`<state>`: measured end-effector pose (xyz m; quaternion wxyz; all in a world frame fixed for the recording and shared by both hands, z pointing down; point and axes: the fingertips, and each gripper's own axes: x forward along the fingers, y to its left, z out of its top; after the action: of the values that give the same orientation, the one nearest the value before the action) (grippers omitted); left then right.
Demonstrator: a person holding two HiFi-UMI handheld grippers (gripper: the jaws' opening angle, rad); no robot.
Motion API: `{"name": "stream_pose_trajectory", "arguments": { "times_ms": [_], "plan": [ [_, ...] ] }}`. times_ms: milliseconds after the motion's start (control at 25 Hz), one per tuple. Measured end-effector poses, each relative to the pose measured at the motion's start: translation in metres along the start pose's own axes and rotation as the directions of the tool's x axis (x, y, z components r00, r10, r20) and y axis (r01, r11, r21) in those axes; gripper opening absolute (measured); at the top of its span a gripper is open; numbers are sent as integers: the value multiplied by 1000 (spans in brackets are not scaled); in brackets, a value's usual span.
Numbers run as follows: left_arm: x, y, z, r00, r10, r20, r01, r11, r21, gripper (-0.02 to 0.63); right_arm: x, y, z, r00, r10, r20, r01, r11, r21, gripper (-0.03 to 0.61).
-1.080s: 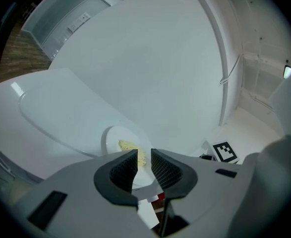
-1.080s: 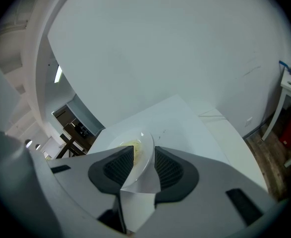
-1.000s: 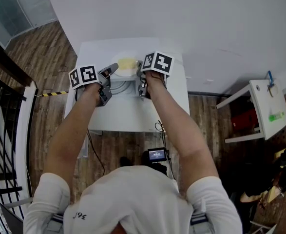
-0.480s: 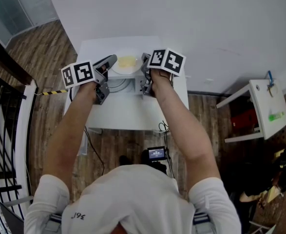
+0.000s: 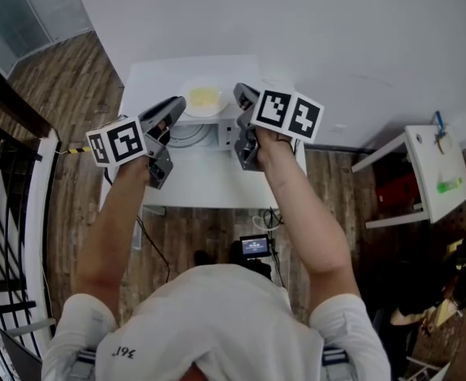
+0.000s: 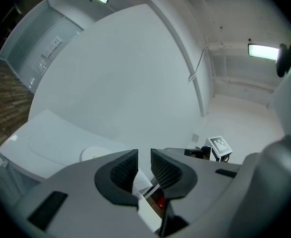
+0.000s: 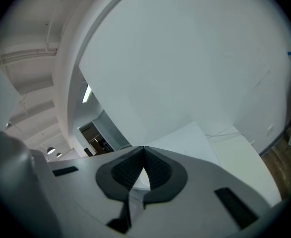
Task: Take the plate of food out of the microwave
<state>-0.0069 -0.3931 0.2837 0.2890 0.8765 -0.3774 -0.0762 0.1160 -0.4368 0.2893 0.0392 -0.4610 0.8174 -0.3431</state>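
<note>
A white plate with yellow food (image 5: 204, 99) lies on the white top (image 5: 149, 82) at the far side, free of both grippers. Below it in the head view a round glass ring (image 5: 190, 134) shows in the white microwave (image 5: 217, 137). My left gripper (image 5: 178, 103) hangs raised to the plate's left, jaws a narrow gap apart and empty (image 6: 144, 155). The plate (image 6: 93, 153) shows small past its left jaw. My right gripper (image 5: 240, 92) is raised to the plate's right. Its jaws have just been closing, and the tips now meet with nothing between them (image 7: 144, 150).
A white wall rises behind the white table (image 5: 209, 189). Cables and a small device with a lit screen (image 5: 254, 248) lie on the wooden floor below. A black railing (image 5: 2, 213) runs along the left, and a small white side table (image 5: 435, 173) stands at the right.
Both grippers have risen and drawn back from the plate, looming larger in the head view. The plate has stayed where it was.
</note>
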Motion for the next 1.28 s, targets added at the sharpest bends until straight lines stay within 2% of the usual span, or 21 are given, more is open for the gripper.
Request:
{"name": "stream_pose_trajectory", "arguments": {
  "times_ms": [200, 960, 1280],
  "plan": [
    [-20, -7, -9, 1000, 4, 25, -4, 1000, 22, 84, -22, 1, -10, 999, 38, 13, -38, 999, 16, 2],
    [-62, -31, -74, 999, -44, 15, 44, 999, -20, 84, -80, 6, -60, 993, 121, 10, -121, 991, 59, 2],
    [-79, -28, -101, 1000, -19, 0, 19, 999, -42, 84, -101, -14, -81, 995, 99, 12, -100, 991, 84, 2]
  ]
}}
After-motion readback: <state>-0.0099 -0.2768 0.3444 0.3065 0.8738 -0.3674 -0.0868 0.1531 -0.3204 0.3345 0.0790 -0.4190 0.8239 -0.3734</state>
